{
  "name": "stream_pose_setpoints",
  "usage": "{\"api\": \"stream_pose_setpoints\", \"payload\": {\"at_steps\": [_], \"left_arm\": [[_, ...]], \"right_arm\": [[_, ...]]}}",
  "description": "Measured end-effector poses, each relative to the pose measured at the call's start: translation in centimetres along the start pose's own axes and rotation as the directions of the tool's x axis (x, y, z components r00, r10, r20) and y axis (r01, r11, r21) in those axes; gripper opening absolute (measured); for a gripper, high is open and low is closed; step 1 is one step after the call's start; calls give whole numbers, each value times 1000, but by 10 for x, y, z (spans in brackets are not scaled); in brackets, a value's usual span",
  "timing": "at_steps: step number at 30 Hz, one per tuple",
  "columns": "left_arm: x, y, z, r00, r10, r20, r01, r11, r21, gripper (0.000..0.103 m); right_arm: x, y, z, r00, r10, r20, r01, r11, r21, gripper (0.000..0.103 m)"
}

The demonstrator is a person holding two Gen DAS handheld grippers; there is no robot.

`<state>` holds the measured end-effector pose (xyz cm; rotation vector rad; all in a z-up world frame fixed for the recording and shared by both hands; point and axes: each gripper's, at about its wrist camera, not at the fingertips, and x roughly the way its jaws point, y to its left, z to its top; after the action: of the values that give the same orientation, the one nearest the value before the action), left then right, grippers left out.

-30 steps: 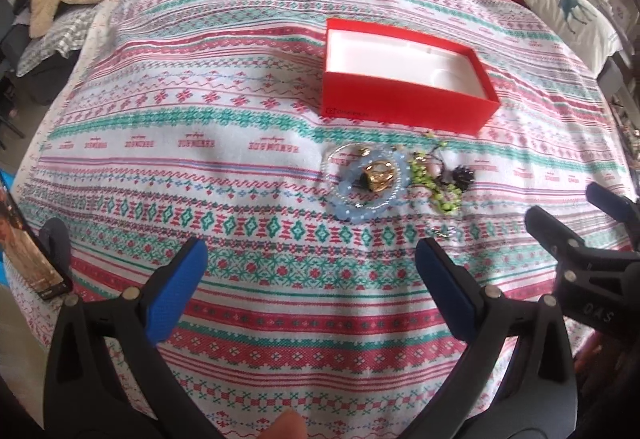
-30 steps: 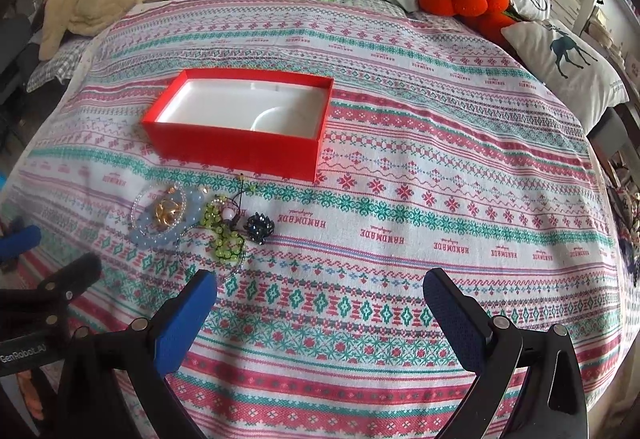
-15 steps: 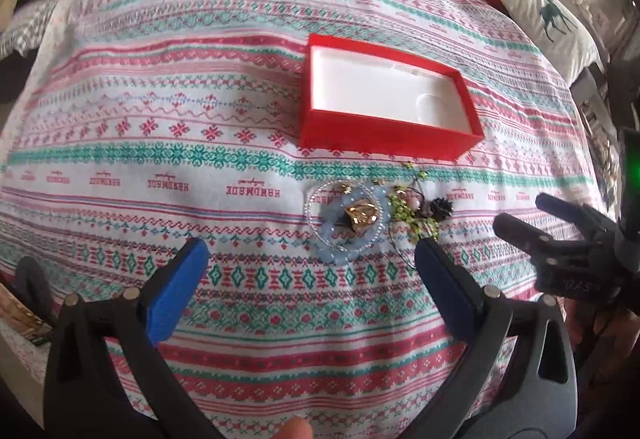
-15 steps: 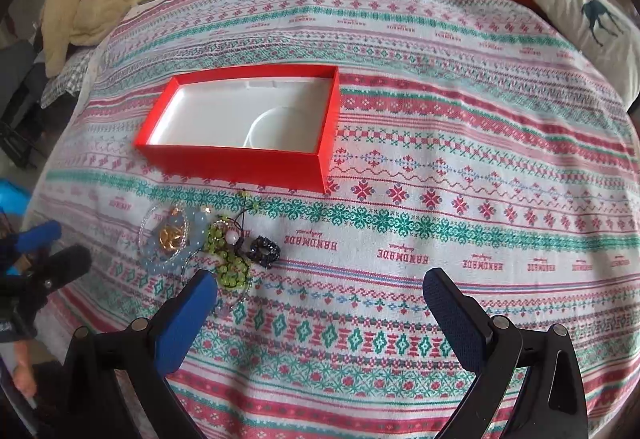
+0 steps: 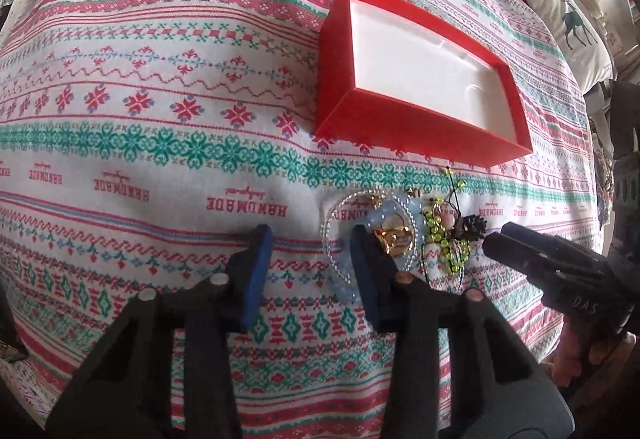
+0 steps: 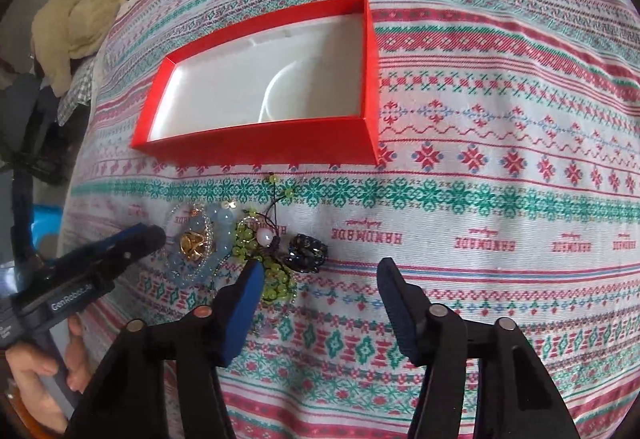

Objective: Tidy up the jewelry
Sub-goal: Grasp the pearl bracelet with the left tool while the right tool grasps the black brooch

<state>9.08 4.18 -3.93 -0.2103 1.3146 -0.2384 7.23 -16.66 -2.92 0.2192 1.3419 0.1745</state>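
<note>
The tangled heap of beaded bracelets and gold charm (image 5: 394,235) lies just before the open red cardboard box (image 5: 404,127), between both grippers; left gripper (image 5: 312,271) and right gripper (image 6: 320,299) are closing, neither gripping anything.

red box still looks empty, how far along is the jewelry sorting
Done: nothing yet. The red box shows only its bare white lining.

In hand: nothing gripped. The left gripper and right gripper are both closing above the pile with no piece between their fingers.

Left: everything. The blue bead bracelet, gold charm, green bead bracelet and black ring all lie on the bedspread.
</note>
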Motion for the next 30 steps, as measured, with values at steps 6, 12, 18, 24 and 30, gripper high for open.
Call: {"api": "stream_pose_setpoints", "payload": {"at_steps": [6,12,18,24,30], "left_arm": [[8,-7,6,1000,-13,-8,13,1000,-19,28],[15,-9,9,1000,9,-17,-9,1000,-15,16],[19,-13,11,999,30,-10,-30,999,-23,7],[11,-13,9,1000,19,12,-19,1000,-17,5],[-10,-18,7,998,-11,59,10,1000,9,5]], "right_arm": [[13,12,7,1000,11,-17,-10,1000,11,41],[22,20,10,1000,-2,-27,2,1000,14,30],[24,24,12,1000,-7,-14,7,1000,22,23],[15,26,12,1000,-9,14,9,1000,8,23],[-2,22,4,999,3,48,-3,1000,-5,23]]}}
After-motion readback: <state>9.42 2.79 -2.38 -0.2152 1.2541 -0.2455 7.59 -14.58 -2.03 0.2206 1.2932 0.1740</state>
